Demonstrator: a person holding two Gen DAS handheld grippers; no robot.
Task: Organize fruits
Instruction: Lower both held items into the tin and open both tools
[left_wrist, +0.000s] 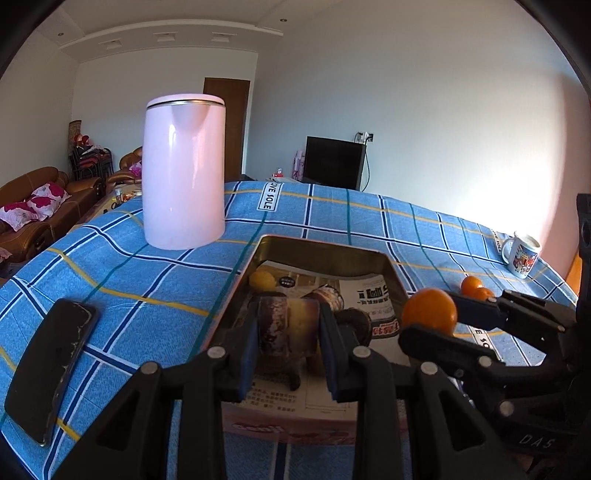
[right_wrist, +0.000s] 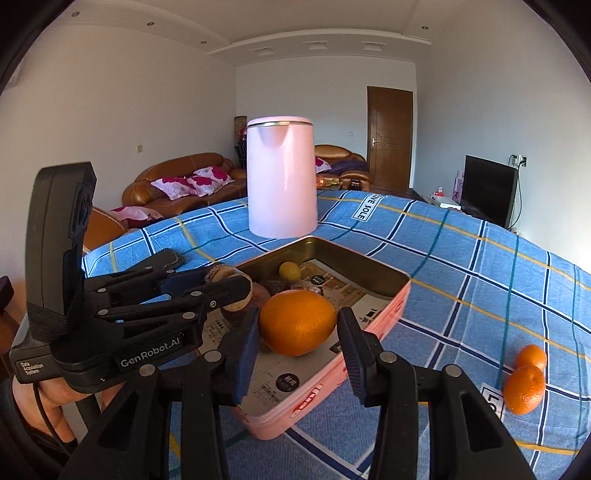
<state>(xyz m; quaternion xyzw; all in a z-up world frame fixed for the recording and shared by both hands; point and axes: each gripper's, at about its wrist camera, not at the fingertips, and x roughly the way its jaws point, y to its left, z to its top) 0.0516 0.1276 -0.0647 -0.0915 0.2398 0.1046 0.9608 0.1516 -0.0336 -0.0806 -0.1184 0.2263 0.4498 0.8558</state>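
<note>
The left gripper (left_wrist: 288, 328) is closed on a brown, mottled fruit (left_wrist: 286, 325), badly overripe by the look of it, though what kind is hard to tell from this close, and holds it low over the near end of the tin tray (left_wrist: 325, 248), which reads as a piece about to be set down among the others rather than lifted out. The right gripper (right_wrist: 297, 334) has its fingers on either side of a large orange (right_wrist: 297, 322); the blue pads (right_wrist: 246, 345) appear to touch its flanks and it hangs above the tray's paper lining, so I judge it gripped and carried in for the same reason. Inside the tray lie a small yellow fruit (left_wrist: 261, 280) near the far wall and a couple of dark, spotted pieces (left_wrist: 328, 297) on the printed paper. Both grippers crowd the same near end, so each stands in the other's way and one will likely have to release first. Two small oranges (right_wrist: 526, 380) sit touching each other on the blue checked cloth (right_wrist: 461, 266) to the right, well apart from the tray and not yet gathered. Beyond the tray stands a pink kettle (left_wrist: 183, 171); a black phone (left_wrist: 48, 369) lies at the left, a mug (left_wrist: 522, 254) at the far right.
</note>
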